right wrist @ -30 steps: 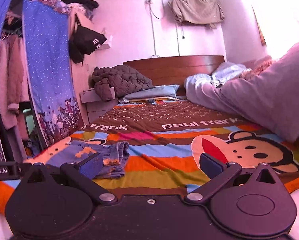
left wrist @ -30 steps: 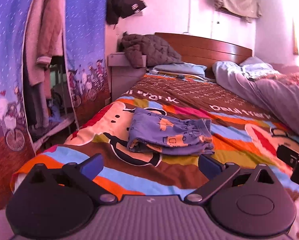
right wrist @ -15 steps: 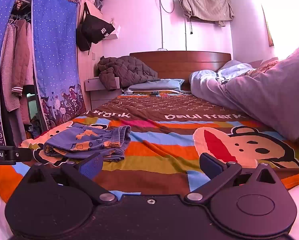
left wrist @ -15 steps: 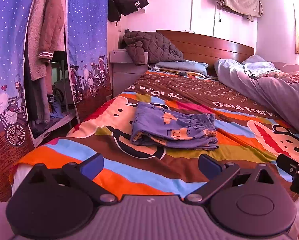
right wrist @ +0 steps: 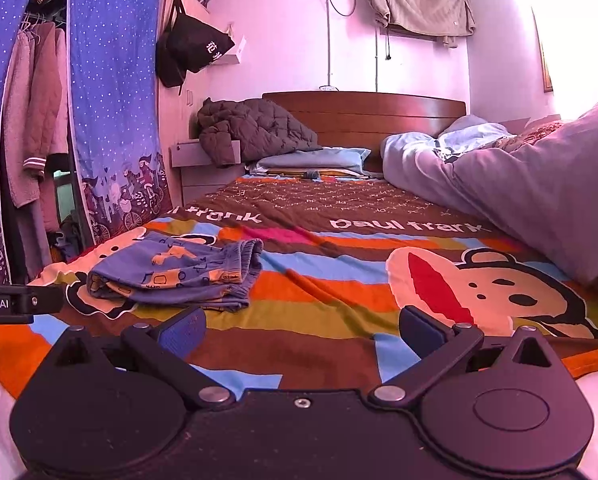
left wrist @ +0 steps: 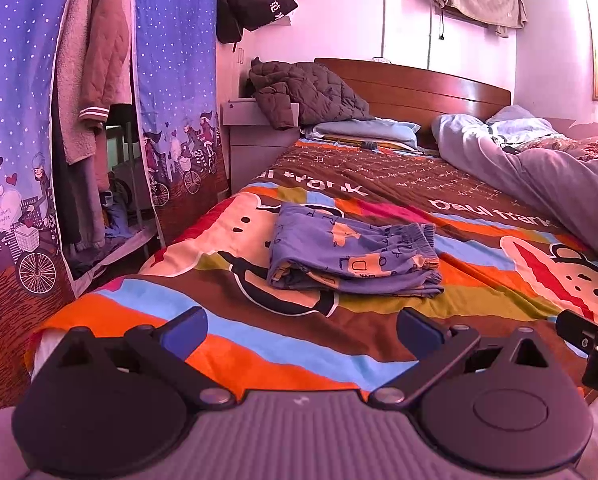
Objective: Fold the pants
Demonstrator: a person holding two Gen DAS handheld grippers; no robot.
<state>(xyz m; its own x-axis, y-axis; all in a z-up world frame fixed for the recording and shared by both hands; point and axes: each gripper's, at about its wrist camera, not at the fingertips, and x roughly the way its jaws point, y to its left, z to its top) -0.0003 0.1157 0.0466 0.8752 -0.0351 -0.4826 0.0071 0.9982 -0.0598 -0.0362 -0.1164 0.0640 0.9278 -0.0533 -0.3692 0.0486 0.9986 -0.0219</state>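
Blue patterned pants [left wrist: 351, 254] lie folded into a flat bundle on the striped cartoon bedspread [left wrist: 259, 344], waistband to the right. The right wrist view shows the same pants [right wrist: 175, 272] at left-centre. My left gripper [left wrist: 301, 330] hangs open near the bed's foot, well short of the pants, with nothing between its blue fingertips. Open and holding nothing too, my right gripper [right wrist: 301, 330] sits to the right of the pants. Part of the right gripper [left wrist: 591, 344] shows at the left wrist view's right edge, and the left gripper's body [right wrist: 15, 303] at the right wrist view's left edge.
A lilac duvet [left wrist: 539, 184] is heaped along the bed's right side. Pillows [left wrist: 363, 130] and a dark quilted jacket [left wrist: 303, 94] lie by the wooden headboard [left wrist: 419, 84]. A fabric wardrobe [left wrist: 79, 120] with hanging clothes stands left of the bed.
Both grippers have pulled back and tilted up slightly, so the pants appear farther and lower on the bed. The pants have not moved, and both grippers stay open.
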